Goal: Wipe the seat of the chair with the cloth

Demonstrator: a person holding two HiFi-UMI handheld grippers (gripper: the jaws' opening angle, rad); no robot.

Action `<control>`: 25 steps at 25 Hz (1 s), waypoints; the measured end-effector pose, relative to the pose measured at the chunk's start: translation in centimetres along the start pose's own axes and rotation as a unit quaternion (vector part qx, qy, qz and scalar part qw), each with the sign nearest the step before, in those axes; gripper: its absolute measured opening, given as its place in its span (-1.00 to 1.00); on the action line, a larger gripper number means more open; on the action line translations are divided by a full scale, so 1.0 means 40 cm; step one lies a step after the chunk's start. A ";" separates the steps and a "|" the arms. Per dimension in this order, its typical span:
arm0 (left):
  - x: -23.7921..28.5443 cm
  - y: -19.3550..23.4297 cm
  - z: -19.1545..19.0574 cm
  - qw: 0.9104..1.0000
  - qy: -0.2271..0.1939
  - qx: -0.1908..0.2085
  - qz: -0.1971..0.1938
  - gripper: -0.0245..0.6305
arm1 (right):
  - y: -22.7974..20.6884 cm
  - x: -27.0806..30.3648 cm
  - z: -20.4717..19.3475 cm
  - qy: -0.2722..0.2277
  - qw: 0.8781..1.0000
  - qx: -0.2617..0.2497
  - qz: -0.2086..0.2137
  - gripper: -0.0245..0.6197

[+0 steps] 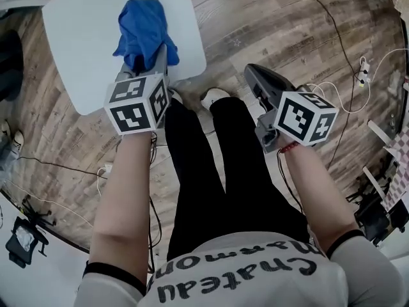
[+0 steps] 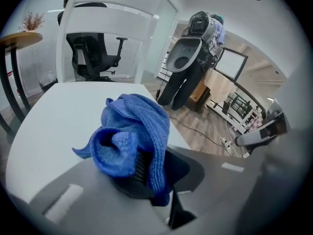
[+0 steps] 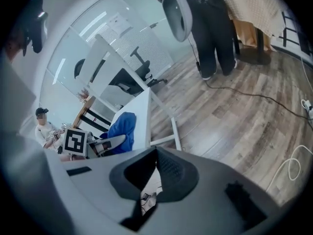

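The left claw (image 2: 143,176) is pinching the blue cloth (image 2: 134,131), which bunches up over its tips and hides most of them. The cloth sits over the white seat (image 2: 49,116), near the front edge, though whether it touches the seat can't be told. The slatted chair back (image 2: 105,18) rises behind it. The right claw (image 3: 154,168) is pressed together with nothing in it. It is held well apart from the chair, over the wood floor (image 1: 287,31) and just beside the person's black-clad legs (image 1: 217,171).
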State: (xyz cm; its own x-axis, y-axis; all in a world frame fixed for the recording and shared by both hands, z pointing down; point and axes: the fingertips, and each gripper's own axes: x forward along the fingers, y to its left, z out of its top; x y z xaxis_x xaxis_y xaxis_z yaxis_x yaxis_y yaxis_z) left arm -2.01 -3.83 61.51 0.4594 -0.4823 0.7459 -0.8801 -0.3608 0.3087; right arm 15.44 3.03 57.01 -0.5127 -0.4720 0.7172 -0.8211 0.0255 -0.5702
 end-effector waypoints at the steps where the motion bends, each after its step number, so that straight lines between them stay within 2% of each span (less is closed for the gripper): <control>1: 0.012 -0.026 0.001 1.000 0.003 0.005 -0.006 -0.78 | -0.016 -0.014 0.000 -0.005 1.000 0.006 -0.002 -0.88; 5: 0.055 -0.137 -0.004 0.999 0.009 0.033 -0.037 -0.78 | -0.059 -0.061 -0.008 -0.020 1.000 0.021 -0.006 -0.88; 9: 0.092 -0.231 -0.017 0.997 0.010 0.022 -0.068 -0.78 | -0.094 -0.106 -0.012 -0.029 0.999 0.026 -0.012 -0.88; 11: 0.107 -0.269 -0.016 0.997 0.005 0.030 -0.075 -0.78 | -0.114 -0.127 -0.010 -0.035 0.999 0.031 -0.018 -0.88; 14: 0.099 -0.318 0.012 0.995 -0.033 0.050 -0.081 -0.78 | -0.130 -0.149 -0.008 -0.038 0.998 0.031 -0.024 -0.88; 17: 0.061 -0.346 0.054 0.993 -0.074 0.027 -0.091 -0.78 | -0.137 -0.152 -0.012 -0.032 0.999 0.029 -0.026 -0.88; 20: 0.004 -0.294 0.080 0.991 -0.108 0.009 -0.075 -0.78 | -0.114 -0.131 -0.013 -0.025 0.999 0.029 -0.020 -0.88; 23: -0.069 -0.149 0.062 0.992 -0.124 -0.003 -0.019 -0.78 | -0.050 -0.080 -0.011 -0.009 1.000 0.006 -0.001 -0.88; 25: -0.121 -0.038 0.018 0.993 -0.118 -0.006 0.031 -0.78 | -0.004 -0.040 -0.010 0.006 1.000 -0.012 0.013 -0.88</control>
State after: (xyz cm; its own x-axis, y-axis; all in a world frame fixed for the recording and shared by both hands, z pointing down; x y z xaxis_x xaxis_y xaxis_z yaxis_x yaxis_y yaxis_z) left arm -2.81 -1.52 57.00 0.4192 -0.6772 0.6047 -0.9079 -0.3157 0.2758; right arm 16.28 4.14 56.13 -0.5374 -0.4610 0.7061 -0.8124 0.0586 -0.5801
